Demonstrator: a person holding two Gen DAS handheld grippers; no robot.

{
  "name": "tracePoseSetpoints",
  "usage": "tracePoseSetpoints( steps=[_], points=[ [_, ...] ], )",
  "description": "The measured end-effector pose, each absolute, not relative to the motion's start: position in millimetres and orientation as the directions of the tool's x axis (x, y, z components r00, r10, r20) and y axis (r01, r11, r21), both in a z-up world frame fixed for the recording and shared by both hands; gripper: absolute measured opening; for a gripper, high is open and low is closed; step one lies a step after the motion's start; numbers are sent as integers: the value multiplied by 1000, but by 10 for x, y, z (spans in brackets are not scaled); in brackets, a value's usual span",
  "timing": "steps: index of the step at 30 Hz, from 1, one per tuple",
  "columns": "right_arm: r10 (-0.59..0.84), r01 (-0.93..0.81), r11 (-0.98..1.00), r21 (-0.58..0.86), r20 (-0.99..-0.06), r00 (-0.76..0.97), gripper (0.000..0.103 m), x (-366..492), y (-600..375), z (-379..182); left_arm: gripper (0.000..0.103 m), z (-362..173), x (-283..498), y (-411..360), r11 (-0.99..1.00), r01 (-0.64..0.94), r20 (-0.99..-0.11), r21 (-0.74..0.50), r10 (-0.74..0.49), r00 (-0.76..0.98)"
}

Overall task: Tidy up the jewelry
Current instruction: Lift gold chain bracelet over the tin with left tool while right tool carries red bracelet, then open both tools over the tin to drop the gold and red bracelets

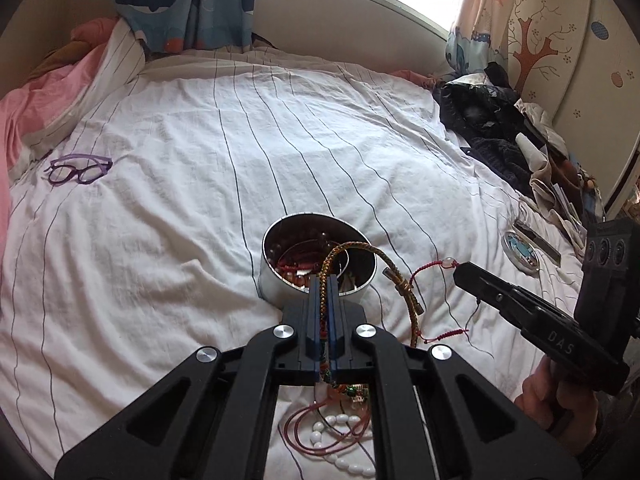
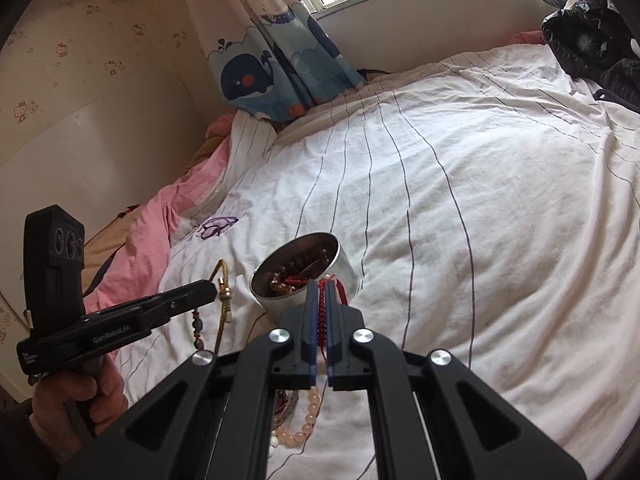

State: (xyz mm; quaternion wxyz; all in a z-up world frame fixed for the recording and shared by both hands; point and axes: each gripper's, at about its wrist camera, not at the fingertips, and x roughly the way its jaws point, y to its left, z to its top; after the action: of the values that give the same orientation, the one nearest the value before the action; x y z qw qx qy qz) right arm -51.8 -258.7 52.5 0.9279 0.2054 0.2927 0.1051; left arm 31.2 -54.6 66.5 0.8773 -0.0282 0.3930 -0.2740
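A round metal tin [image 1: 316, 276] with bead bracelets inside sits on the white striped bedsheet; it also shows in the right wrist view [image 2: 344, 268]. My left gripper [image 1: 324, 280] is shut on a gold braided bracelet [image 1: 400, 276], held over the tin's near rim, its loop hanging to the right. My right gripper [image 2: 320, 284] is shut on a red cord bracelet [image 2: 340, 286] just in front of the tin; in the left wrist view its tip [image 1: 464, 270] holds the red cord [image 1: 430, 266]. White beads [image 1: 340, 424] and pink beads [image 2: 304, 424] lie under the grippers.
Purple glasses [image 1: 80, 170] lie on the sheet at the far left. A heap of dark clothes [image 1: 488, 128] and a round blue disc [image 1: 522, 250] are on the right. Pink bedding [image 2: 180, 208] bunches along the left. The window wall is behind the bed.
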Motion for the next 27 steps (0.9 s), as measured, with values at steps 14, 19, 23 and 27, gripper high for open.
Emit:
tracePoseSetpoints(
  steps=[14, 19, 23, 27],
  points=[
    [406, -215, 878, 429, -428, 807, 4, 25, -2427, 882, 3, 642, 840, -803, 884, 403, -689, -238, -446, 571],
    [428, -215, 878, 429, -497, 755, 4, 330, -2336, 678, 4, 395, 1037, -893, 883, 391, -751, -262, -440, 492],
    [457, -191, 864, 466, -568, 685, 5, 450, -2296, 392, 10, 400, 979, -787, 896, 367, -758, -251, -417, 501],
    [462, -177, 858, 482, -573, 676, 24, 396, -2321, 348, 18, 499, 886, -666, 898, 358, -747, -256, -419, 516]
  ],
)
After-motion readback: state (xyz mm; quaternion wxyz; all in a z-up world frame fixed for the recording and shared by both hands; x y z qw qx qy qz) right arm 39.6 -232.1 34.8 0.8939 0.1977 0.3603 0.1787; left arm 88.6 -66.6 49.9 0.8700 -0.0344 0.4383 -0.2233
